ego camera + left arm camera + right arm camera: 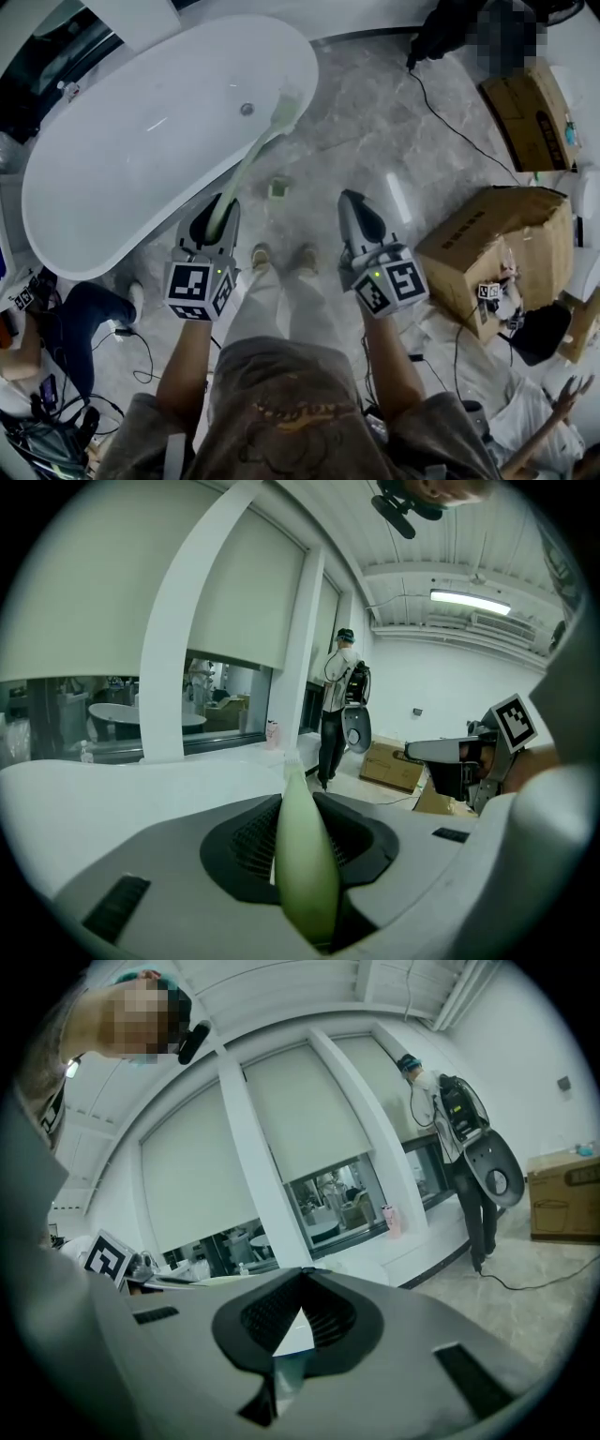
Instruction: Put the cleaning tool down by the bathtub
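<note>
The cleaning tool (251,159) is a pale green long-handled brush. My left gripper (220,204) is shut on its handle, low at the left of the head view. Its brush head (284,108) reaches up to the rim of the white bathtub (141,141). In the left gripper view the green handle (305,855) runs out between the dark pads (248,841) toward the tub's white edge (112,789). My right gripper (359,211) hangs over the marble floor to the right of my legs. Its jaws (302,1277) meet at the tips with nothing in them.
A small green object (278,187) lies on the floor near the tub. Cardboard boxes (497,244) (530,112) stand at the right, and a black cable (450,122) crosses the floor. One person (84,314) sits at lower left and another person (336,705) stands by the window.
</note>
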Demonstrator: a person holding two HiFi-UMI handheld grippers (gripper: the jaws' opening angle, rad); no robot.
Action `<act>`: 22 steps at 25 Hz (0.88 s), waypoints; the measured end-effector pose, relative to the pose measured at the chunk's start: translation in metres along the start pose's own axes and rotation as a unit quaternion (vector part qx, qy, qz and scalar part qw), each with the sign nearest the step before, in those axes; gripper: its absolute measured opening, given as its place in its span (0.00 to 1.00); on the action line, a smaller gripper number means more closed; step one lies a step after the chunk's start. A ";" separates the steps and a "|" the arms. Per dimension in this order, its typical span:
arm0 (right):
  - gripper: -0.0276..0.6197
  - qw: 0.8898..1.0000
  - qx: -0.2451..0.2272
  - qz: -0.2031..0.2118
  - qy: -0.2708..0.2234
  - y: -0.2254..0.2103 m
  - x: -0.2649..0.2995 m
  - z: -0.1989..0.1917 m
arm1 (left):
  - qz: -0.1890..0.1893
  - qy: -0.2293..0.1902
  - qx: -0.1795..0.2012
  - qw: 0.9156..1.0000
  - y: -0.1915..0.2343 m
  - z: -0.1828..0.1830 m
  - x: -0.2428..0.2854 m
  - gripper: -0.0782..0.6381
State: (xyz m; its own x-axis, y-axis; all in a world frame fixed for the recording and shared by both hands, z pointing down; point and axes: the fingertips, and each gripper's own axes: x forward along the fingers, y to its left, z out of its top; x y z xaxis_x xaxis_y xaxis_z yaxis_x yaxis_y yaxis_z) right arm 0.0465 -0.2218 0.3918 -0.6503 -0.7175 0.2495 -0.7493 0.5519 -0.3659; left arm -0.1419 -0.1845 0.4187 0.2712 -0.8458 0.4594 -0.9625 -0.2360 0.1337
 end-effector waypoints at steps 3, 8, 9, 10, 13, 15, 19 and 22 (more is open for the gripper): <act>0.04 1.000 0.008 -0.003 0.002 -0.009 0.007 -0.014 | 0.001 0.006 -0.006 1.000 0.001 -0.017 0.010 0.26; 0.04 1.000 0.017 -0.006 0.013 -0.026 0.007 -0.049 | 0.004 0.016 -0.009 1.000 -0.005 -0.055 0.023 0.26; 0.04 1.000 0.020 -0.007 0.018 -0.030 0.007 -0.059 | 0.004 0.019 -0.007 1.000 -0.006 -0.064 0.026 0.26; 0.04 0.999 0.022 -0.008 0.023 -0.033 0.006 -0.068 | 0.005 0.024 -0.006 1.000 -0.007 -0.073 0.029 0.26; 0.04 0.999 0.026 -0.009 0.035 -0.042 0.006 -0.090 | 0.008 0.038 -0.007 0.999 -0.007 -0.099 0.037 0.26; 0.04 0.999 0.026 -0.010 0.041 -0.047 0.007 -0.102 | 0.008 0.044 -0.008 0.999 -0.007 -0.113 0.042 0.26; 0.04 0.998 0.030 -0.009 0.049 -0.058 0.013 -0.125 | 0.007 0.049 -0.009 0.999 -0.009 -0.132 0.055 0.26; 0.04 0.998 0.033 -0.008 0.057 -0.065 0.019 -0.143 | 0.008 0.055 -0.009 0.998 -0.009 -0.146 0.067 0.26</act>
State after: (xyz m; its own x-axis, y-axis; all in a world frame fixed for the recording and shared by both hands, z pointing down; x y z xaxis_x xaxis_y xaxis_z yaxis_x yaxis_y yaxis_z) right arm 0.0648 -0.2104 0.5480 -0.6516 -0.6708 0.3541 -0.7518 0.5089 -0.4193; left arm -0.1142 -0.1686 0.5763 0.2564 -0.7910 0.5555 -0.9666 -0.2135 0.1420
